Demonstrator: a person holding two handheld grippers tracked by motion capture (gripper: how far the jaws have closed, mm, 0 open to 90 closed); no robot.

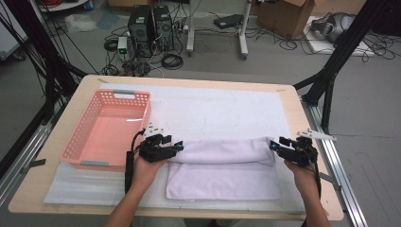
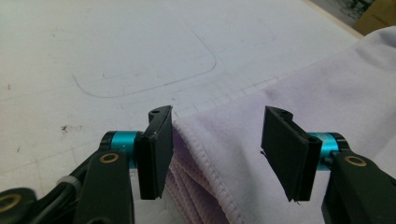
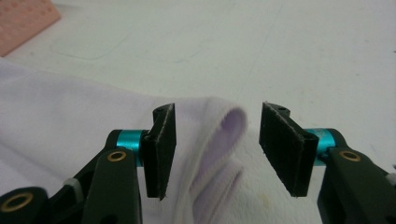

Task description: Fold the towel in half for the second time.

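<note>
A towel [image 1: 222, 168] lying half-folded on the tabletop [image 1: 293, 106] is straddled at its fold ends by the spread left gripper [image 2: 217, 149] and right gripper [image 3: 217, 147], apparently awaiting a pinch before another fold.

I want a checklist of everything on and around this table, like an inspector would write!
Surface: wooden table covered by a white mat with faint marks.
Job's things: pale purple towel, folded, its far part doubled over; it lies right of the pink basket, which looks empty.
Clutter: nothing seen on the table.
Grippers: left gripper has open jaws around the towel's left folded edge; right gripper has open jaws around its right folded edge. Neither is pinching.
Cables: a black cable runs along the left hand; more cables tangle on the floor.
Surroundings: computer towers, cardboard box, black frame legs.
</note>
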